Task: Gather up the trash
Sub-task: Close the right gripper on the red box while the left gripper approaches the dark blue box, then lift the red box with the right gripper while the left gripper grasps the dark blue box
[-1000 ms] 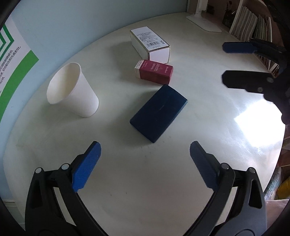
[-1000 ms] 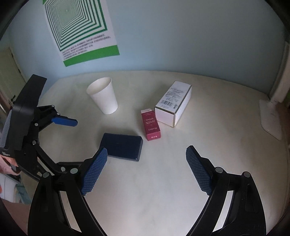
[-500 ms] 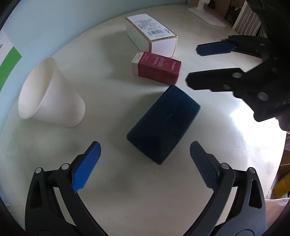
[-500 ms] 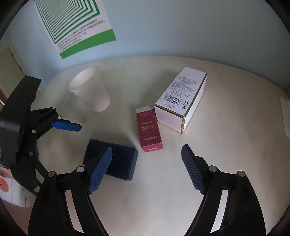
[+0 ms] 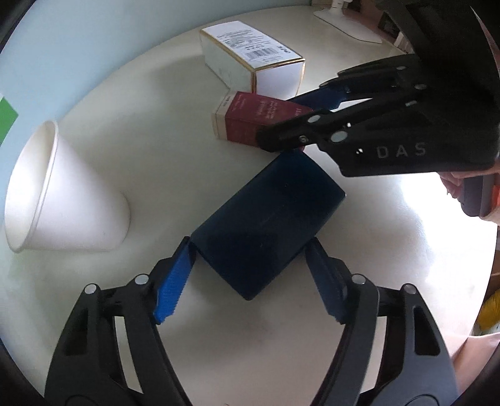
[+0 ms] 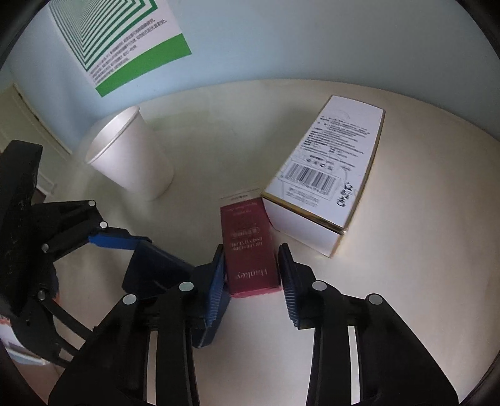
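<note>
A dark blue flat box (image 5: 268,212) lies on the round white table (image 5: 265,349). My left gripper (image 5: 248,243) is closing on its near end, and both pads touch its sides. A dark red carton (image 6: 247,231) lies beside it. My right gripper (image 6: 251,248) is closing around this carton's near end, with the pads against its long sides. The left wrist view shows the right gripper (image 5: 281,121) reaching in from the right over the red carton (image 5: 250,118). The right wrist view shows a left gripper finger (image 6: 115,240) at the blue box (image 6: 153,268).
A white paper cup (image 5: 68,203) stands at the left, close to the wall. A white barcode box (image 6: 328,168) lies right behind the red carton, nearly touching it. A lamp base (image 5: 347,22) is at the far edge. A green poster (image 6: 125,40) hangs on the wall.
Both grippers came down and forward onto their boxes and their jaws narrowed. The left closed in on the blue box, and the right swung left onto the red carton.
</note>
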